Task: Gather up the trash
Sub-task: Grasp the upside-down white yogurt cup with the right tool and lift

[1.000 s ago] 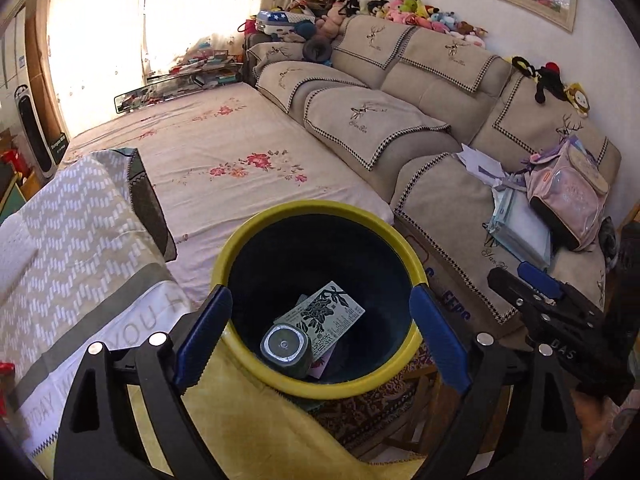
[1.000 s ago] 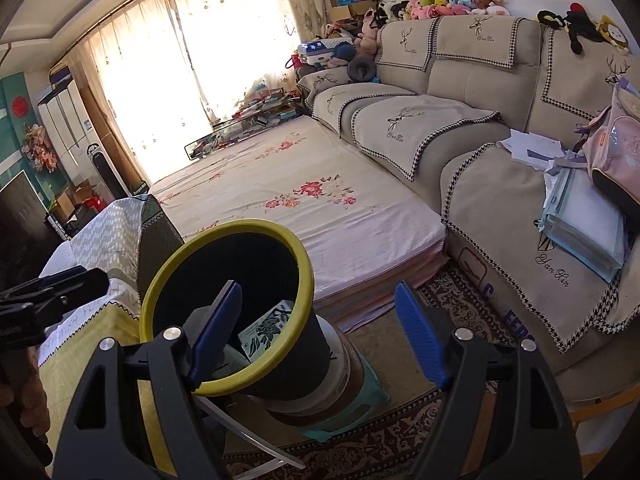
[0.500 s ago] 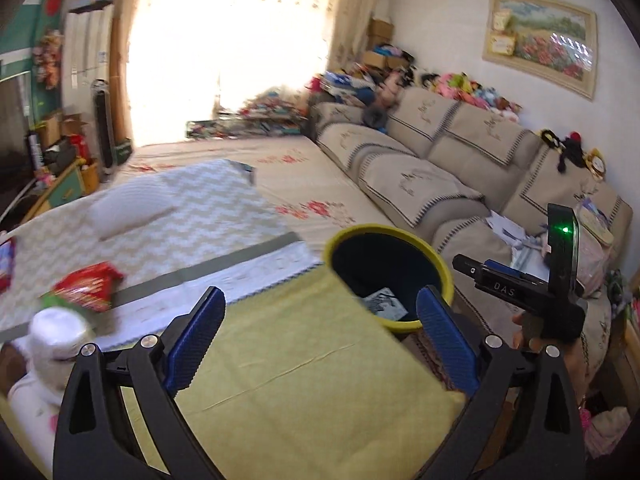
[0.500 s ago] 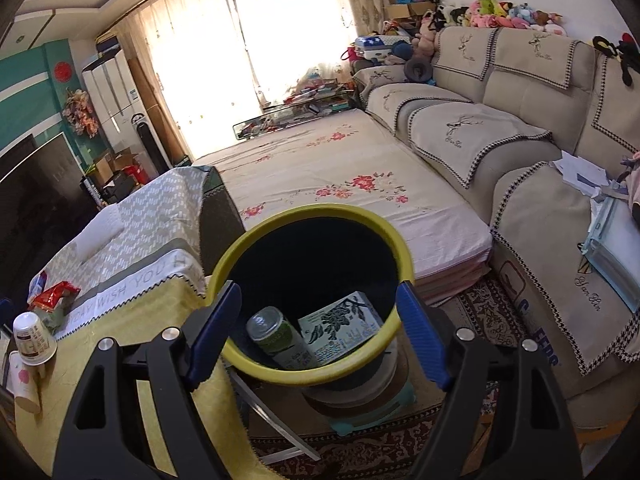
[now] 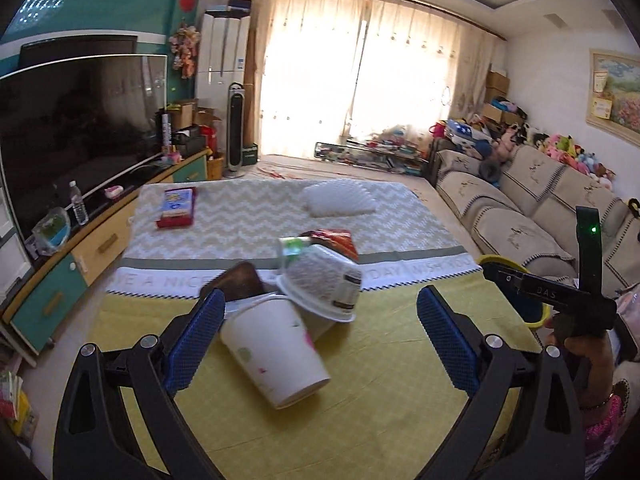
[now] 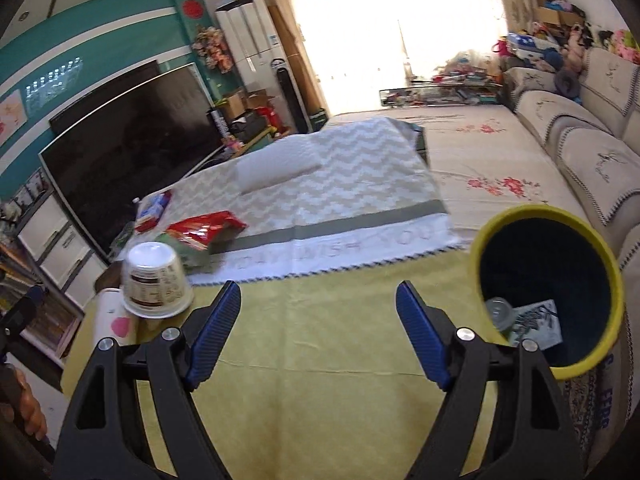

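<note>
My left gripper (image 5: 316,340) is open over the yellow tablecloth (image 5: 380,400), and a white paper cup (image 5: 276,356) lies on its side between the blue pads, nearer the left one. Behind it an upturned white noodle bowl (image 5: 324,284) leans on a second cup, with a red snack bag (image 5: 334,240) beyond. My right gripper (image 6: 318,330) is open and empty over the same cloth (image 6: 320,380). The bowl (image 6: 156,280) and red bag (image 6: 204,230) lie to its left. The yellow-rimmed bin (image 6: 548,292) stands at the right table edge, holding a can (image 6: 498,312) and a printed carton (image 6: 536,322).
A zigzag-patterned cloth (image 5: 256,216) covers the far half of the table, with a white pillow (image 5: 340,200) and a red box (image 5: 178,206) on it. A large TV (image 5: 76,128) on a low cabinet lines the left wall. A beige sofa (image 5: 520,216) runs along the right.
Both grippers swung left, away from the bin and toward the table. The left view went from looking into the bin to facing the cups and bowl. Both stayed open.
</note>
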Tool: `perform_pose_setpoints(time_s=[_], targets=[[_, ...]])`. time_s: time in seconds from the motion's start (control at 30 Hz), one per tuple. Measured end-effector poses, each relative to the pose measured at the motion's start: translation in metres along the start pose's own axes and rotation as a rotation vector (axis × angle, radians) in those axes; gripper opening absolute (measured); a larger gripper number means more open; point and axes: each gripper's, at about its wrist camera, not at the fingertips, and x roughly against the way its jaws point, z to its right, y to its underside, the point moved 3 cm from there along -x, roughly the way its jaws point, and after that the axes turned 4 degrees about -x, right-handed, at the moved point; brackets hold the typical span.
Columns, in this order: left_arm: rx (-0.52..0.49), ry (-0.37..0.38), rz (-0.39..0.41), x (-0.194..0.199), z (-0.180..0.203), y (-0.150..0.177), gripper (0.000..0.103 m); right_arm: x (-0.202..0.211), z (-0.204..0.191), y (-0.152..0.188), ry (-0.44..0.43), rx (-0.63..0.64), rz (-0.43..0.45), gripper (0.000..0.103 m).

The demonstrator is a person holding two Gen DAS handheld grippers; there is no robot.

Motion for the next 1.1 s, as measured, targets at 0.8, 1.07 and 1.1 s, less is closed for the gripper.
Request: perform_pose_setpoints(time_s=[0.8, 1.07, 1.1], targets=[[0.192, -0.044, -0.009, 0.022, -0.101, 0.048, 0.096, -0.11, -0.15, 0.013, -0.207, 0.004, -0.171, 0.076], [0.207, -0.033, -0.024, 0.02, -0.1, 0.054, 0.096, -0.12, -0.158, 0.015, -0.184, 0.019, -0.184, 0.077], [0.208, -0.031, -0.026, 0.02, -0.1, 0.054, 0.096, -0.122, -0.157, 0.015, -0.185, 0.013, -0.187, 0.077]])
